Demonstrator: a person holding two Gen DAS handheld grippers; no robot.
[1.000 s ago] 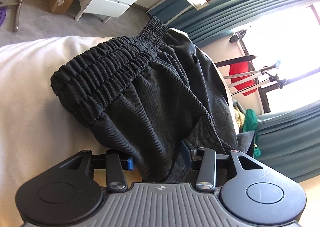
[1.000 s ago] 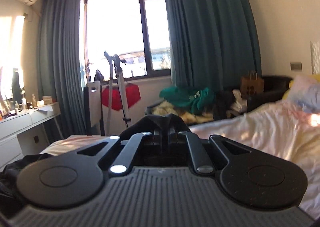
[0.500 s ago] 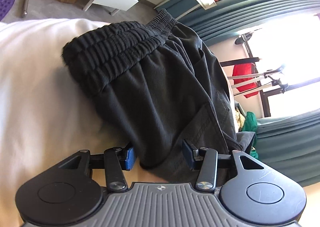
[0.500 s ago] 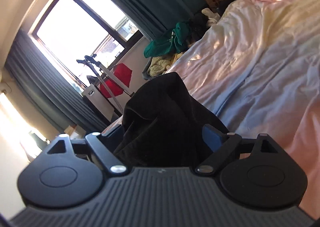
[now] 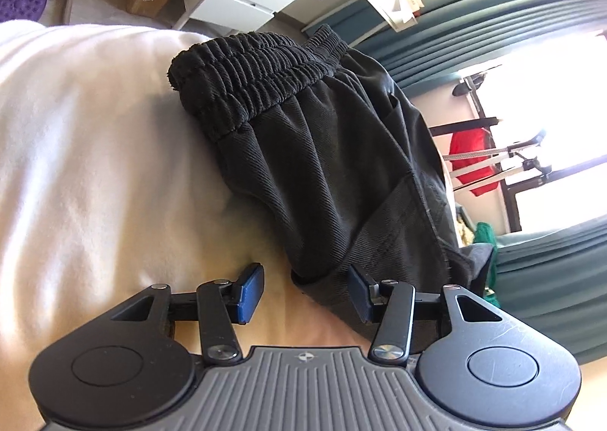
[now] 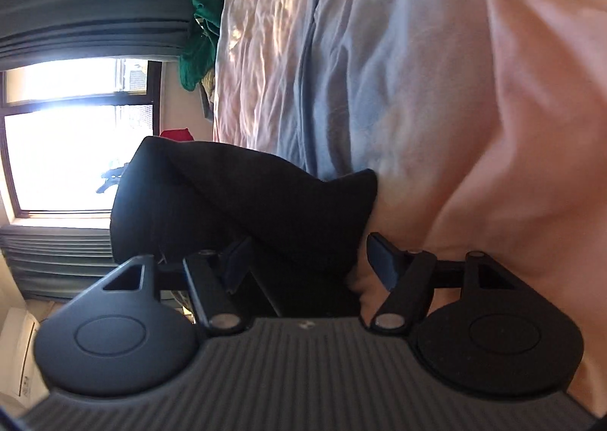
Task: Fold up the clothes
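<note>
Both my left claw (image 5: 305, 288) and right claw (image 6: 309, 260) gape, shorts (image 5: 334, 173) lying released on the bed (image 5: 95, 165) for folding.

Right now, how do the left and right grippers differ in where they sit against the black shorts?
The left gripper sits at the hem of the black shorts, with only its right pad against the cloth and bare bedsheet under its left pad. The right gripper has dark fabric bunched across most of the gap between its fingers. The left view shows the elastic waistband; the right shows none. Both stand open, gripping nothing.
</note>
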